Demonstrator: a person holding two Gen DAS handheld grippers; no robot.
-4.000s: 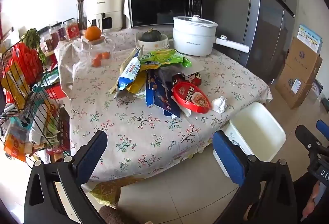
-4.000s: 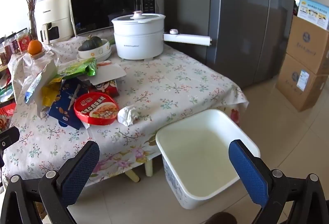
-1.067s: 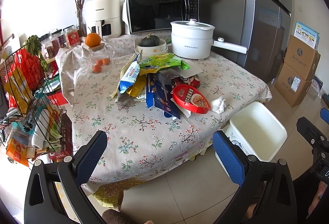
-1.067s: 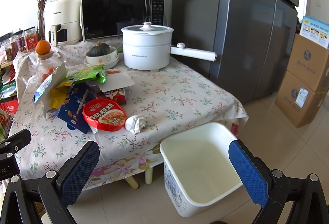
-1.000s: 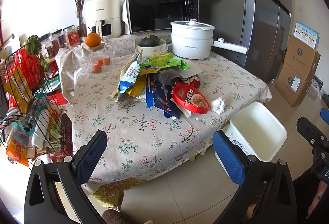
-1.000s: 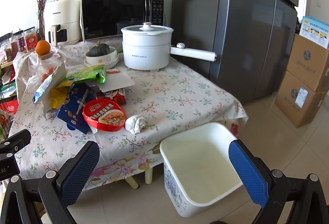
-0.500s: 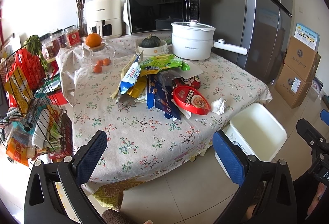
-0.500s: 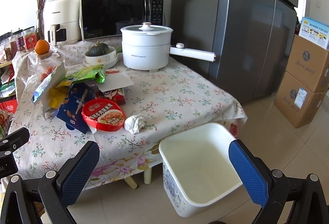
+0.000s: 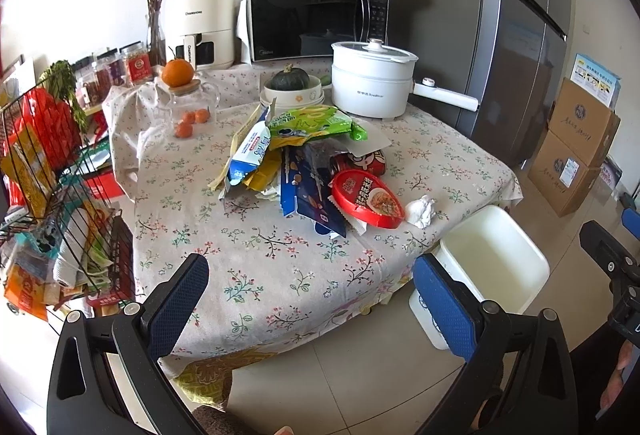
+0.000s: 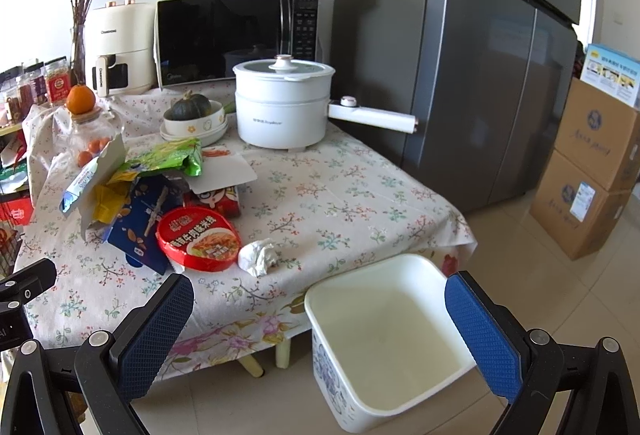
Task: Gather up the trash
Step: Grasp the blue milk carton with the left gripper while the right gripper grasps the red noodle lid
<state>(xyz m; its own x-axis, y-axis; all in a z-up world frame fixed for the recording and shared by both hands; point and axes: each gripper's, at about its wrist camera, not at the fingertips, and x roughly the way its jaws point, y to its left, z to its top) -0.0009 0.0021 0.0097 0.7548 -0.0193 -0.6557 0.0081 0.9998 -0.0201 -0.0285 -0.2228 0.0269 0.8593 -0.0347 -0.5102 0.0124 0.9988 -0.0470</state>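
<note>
Table (image 9: 280,275) with floral cloth: near edge lies just beyond the left gripper (image 9: 308,299), whose jaws are spread wide and hold nothing; bare cloth between that edge and the litter.

White bin (image 10: 384,335) on tiled floor at the table's corner, mouth up, showing between the fingers of the right gripper (image 10: 320,319), also wide apart and holding nothing.

Trash heap (image 9: 296,155) mid-table, well beyond the left jaws: green bag, blue and yellow wrappers, white card.

Red noodle lid (image 10: 198,238) with Chinese print, ahead of the right gripper's left finger; crumpled tissue (image 10: 258,257) just beside it, nearest the bin.

White pot (image 10: 284,103), small lettering on its wall unreadable. Air fryer (image 9: 199,29) with a brand word, illegible. Cardboard boxes (image 10: 592,179) by the fridge (image 10: 480,55).
</note>
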